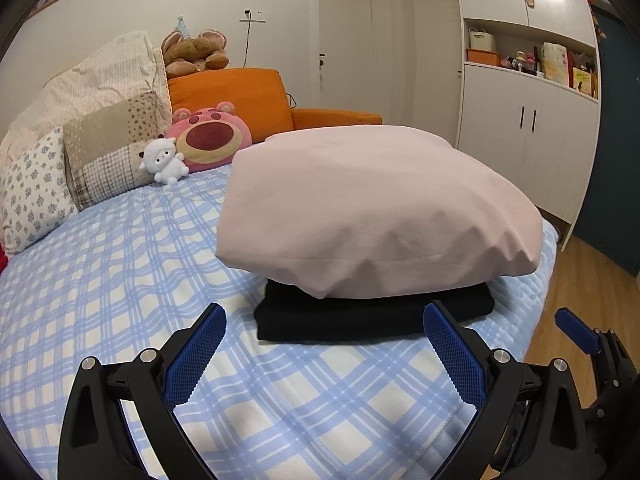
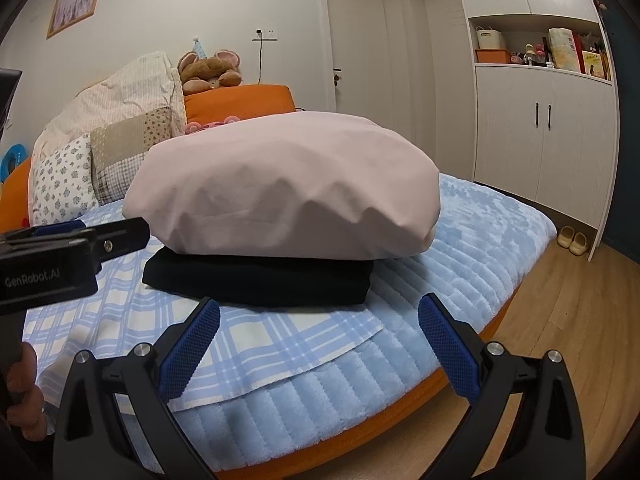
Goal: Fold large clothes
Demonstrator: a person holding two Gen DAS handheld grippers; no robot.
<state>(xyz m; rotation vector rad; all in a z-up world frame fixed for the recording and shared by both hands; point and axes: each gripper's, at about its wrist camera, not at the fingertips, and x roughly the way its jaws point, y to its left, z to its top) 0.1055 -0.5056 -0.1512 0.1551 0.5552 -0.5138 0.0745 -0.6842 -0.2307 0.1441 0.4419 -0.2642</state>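
A folded black garment (image 1: 360, 316) (image 2: 260, 280) lies on the blue checked sheet (image 1: 120, 280) (image 2: 280, 340) of the bed. A puffy folded pink garment (image 1: 372, 212) (image 2: 288, 192) rests on top of it. My left gripper (image 1: 324, 336) is open just in front of the stack, its blue pads wide apart with nothing between them. My right gripper (image 2: 318, 334) is open too, at the bed's near edge, short of the black garment. The left gripper's body (image 2: 48, 264) shows at the left of the right wrist view, with a hand (image 2: 24, 392) below it.
Pillows (image 1: 80, 152) and plush toys (image 1: 208, 140) crowd the head of the bed, with an orange armchair (image 1: 248, 96) behind. White cabinets (image 2: 540, 128) stand to the right over a wood floor (image 2: 560, 320) with slippers (image 2: 572, 240). The bed edge (image 2: 360, 436) runs below my right gripper.
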